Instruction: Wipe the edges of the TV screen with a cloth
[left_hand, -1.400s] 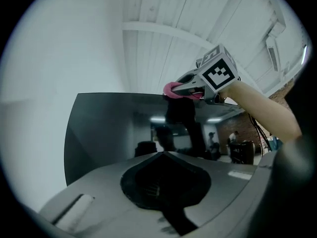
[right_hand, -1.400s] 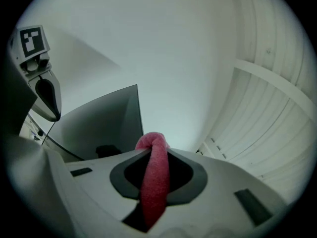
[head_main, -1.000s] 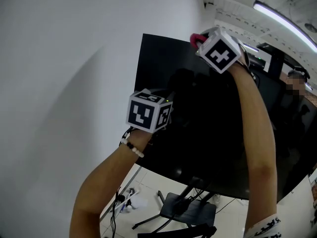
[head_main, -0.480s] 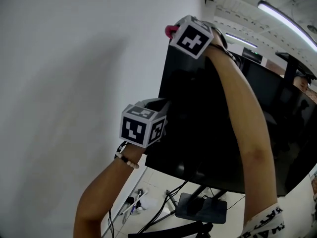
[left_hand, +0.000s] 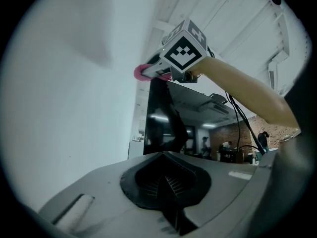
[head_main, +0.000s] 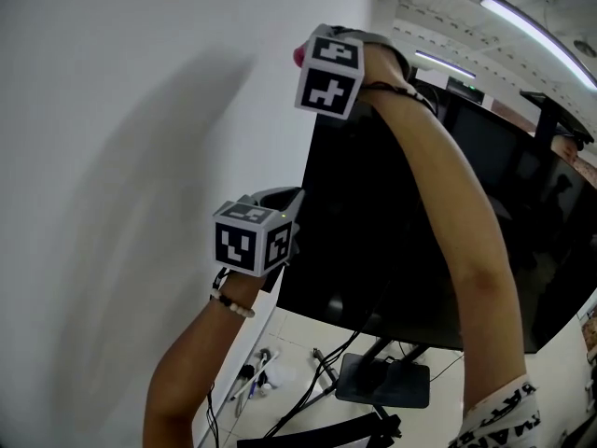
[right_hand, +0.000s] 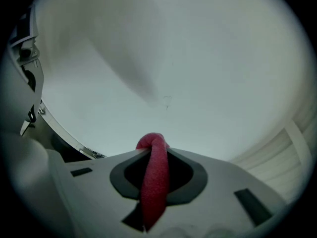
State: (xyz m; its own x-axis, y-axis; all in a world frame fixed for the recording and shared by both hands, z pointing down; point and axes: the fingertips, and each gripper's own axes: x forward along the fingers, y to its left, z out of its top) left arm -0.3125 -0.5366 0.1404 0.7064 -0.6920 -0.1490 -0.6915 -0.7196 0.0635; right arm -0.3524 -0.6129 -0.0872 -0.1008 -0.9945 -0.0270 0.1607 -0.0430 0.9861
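The right claw [right_hand: 154,155] is clamped on a pink cloth [right_hand: 153,182], and the folded end of the cloth sticks out past the tips toward the white wall [right_hand: 198,58]. In the head view this claw is at the top left corner of the black TV screen [head_main: 401,222], about 11 o'clock from the screen's middle. Its cube [head_main: 328,71] shows black-and-white square markers. The left claw [left_hand: 166,182] is closed on nothing, beside the screen's left edge at 9 o'clock. The TV stand [head_main: 382,381] is on the floor at 6 o'clock.

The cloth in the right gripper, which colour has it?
Pinkish red. The soft cloth shows best in the right gripper view.
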